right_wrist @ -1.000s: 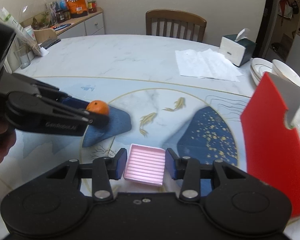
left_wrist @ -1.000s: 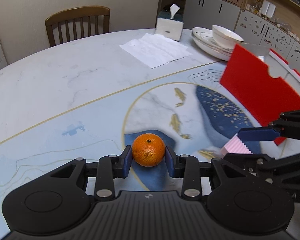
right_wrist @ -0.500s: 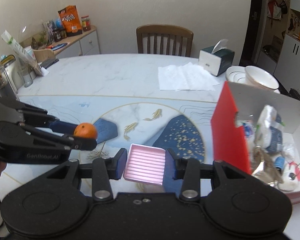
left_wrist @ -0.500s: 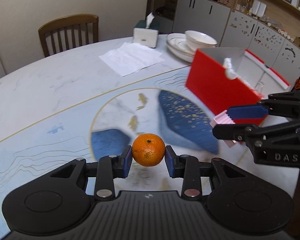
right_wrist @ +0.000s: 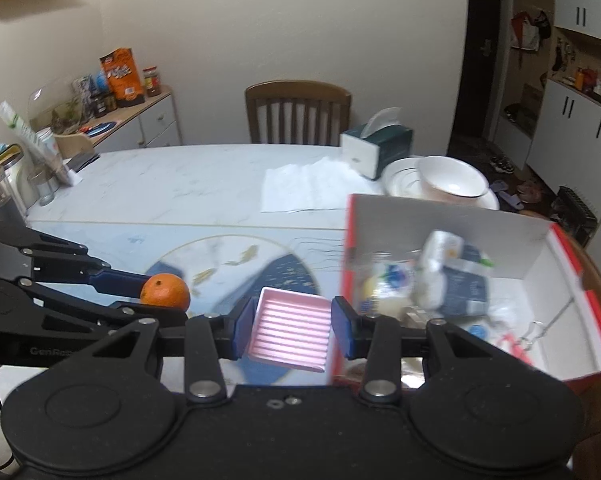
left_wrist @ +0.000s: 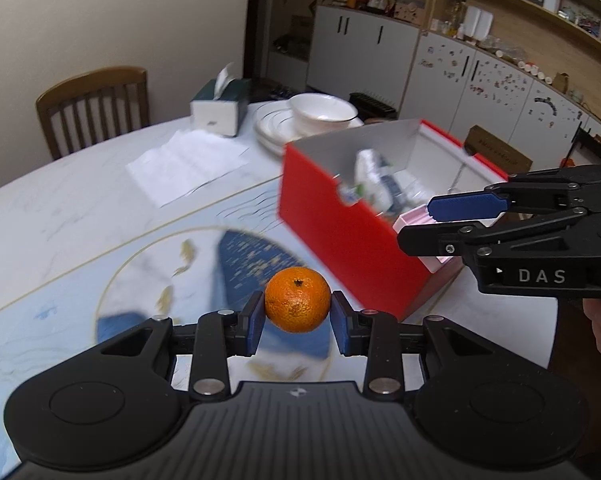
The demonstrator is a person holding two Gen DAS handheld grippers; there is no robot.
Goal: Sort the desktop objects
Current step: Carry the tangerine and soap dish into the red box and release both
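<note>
An orange mandarin (left_wrist: 297, 300) hangs above the table, pinched between the blue pads of my left gripper (left_wrist: 297, 322), which is shut on it. It also shows at the left of the right wrist view as the mandarin (right_wrist: 165, 292). My right gripper (right_wrist: 291, 330) is shut on a pink ribbed tray (right_wrist: 288, 328), held over the near left corner of the red box (right_wrist: 572, 276). In the left wrist view the right gripper (left_wrist: 452, 222) holds the pink tray (left_wrist: 414, 220) above the red box (left_wrist: 340, 232). The box holds several packets and small items.
A stack of white plates with a bowl (right_wrist: 452, 184), a green tissue box (right_wrist: 376, 152) and a sheet of white paper (right_wrist: 304, 188) lie behind the box. A wooden chair (right_wrist: 298, 112) stands at the far table edge. Jars and snacks crowd a sideboard (right_wrist: 100, 120) at left.
Both grippers rose and travelled toward the red box with their loads still held. The box went from edge-on at the right to open-topped, its contents now in sight.
</note>
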